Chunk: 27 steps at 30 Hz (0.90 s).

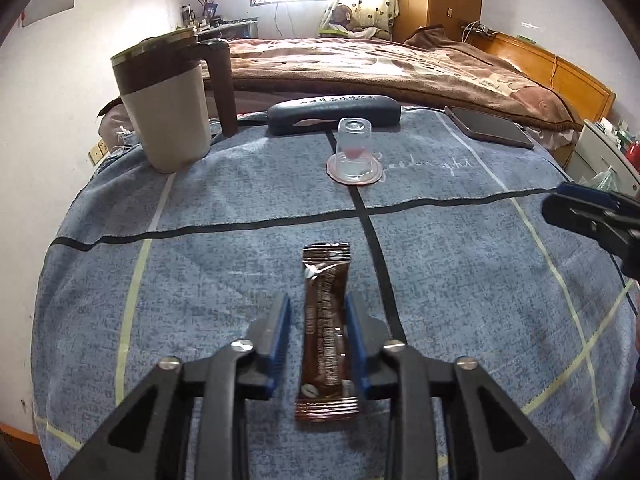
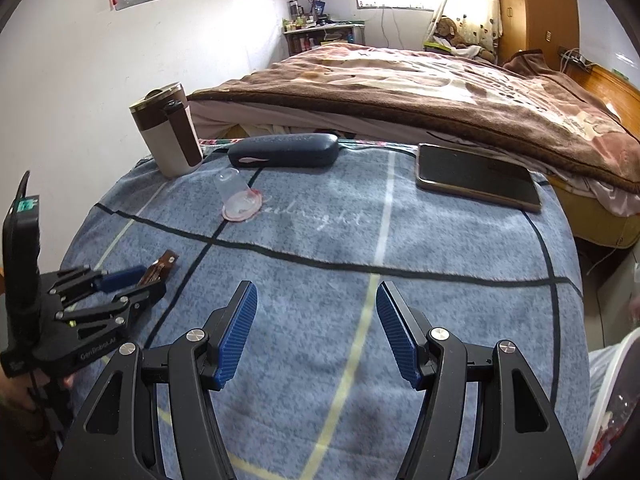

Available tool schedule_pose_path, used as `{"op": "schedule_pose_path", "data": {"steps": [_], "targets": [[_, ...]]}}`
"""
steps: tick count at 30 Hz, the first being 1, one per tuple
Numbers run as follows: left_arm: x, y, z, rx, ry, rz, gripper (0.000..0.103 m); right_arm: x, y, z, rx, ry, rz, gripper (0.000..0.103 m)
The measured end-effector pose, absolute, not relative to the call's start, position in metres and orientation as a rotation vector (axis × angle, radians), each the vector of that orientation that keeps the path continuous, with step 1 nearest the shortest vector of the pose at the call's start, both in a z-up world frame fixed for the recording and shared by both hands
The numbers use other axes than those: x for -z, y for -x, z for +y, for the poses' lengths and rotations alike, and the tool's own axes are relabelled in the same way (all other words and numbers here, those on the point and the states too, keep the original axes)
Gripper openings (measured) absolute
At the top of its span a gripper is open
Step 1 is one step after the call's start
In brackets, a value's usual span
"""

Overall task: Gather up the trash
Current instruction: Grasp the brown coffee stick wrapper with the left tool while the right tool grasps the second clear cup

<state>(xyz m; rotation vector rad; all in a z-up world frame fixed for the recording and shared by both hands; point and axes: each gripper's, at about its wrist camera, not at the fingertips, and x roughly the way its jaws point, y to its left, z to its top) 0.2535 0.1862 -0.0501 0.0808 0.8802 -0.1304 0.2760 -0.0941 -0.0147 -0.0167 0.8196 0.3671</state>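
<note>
The left gripper (image 1: pixel 316 344) straddles the brown coffee sachet (image 1: pixel 326 332) low in the middle of its own view, jaws drawn narrow: the right pad touches the packet's edge, while a sliver of blue cloth (image 1: pixel 460 240) shows by the left pad, so the hold looks one-sided. On lifting, the flat, slick packet could buckle or slip out. The right gripper (image 2: pixel 316 336) hangs wide and empty; the upturned clear cup (image 1: pixel 354 152), upper centre, could tip if brushed.
</note>
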Motion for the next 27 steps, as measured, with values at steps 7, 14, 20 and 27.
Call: {"op": "schedule_pose_path", "data": {"steps": [7, 14, 20, 27], "targets": [[0.045, -0.25, 0.202, 0.097, -0.012, 0.842, 0.021, 0.021, -0.295, -0.072, -0.375, 0.016, 0.825, 0.064], [0.045, -0.249, 0.22, 0.054, 0.071, 0.837, 0.021, 0.027, -0.319, -0.043, -0.448, 0.013, 0.816, 0.064], [0.051, -0.253, 0.23, 0.058, 0.136, 0.862, 0.021, 0.033, -0.333, -0.02, -0.477, 0.065, 0.812, 0.064], [0.052, -0.254, 0.232, 0.047, 0.147, 0.867, 0.021, 0.038, -0.35, -0.003, -0.479, 0.09, 0.835, 0.064]]}}
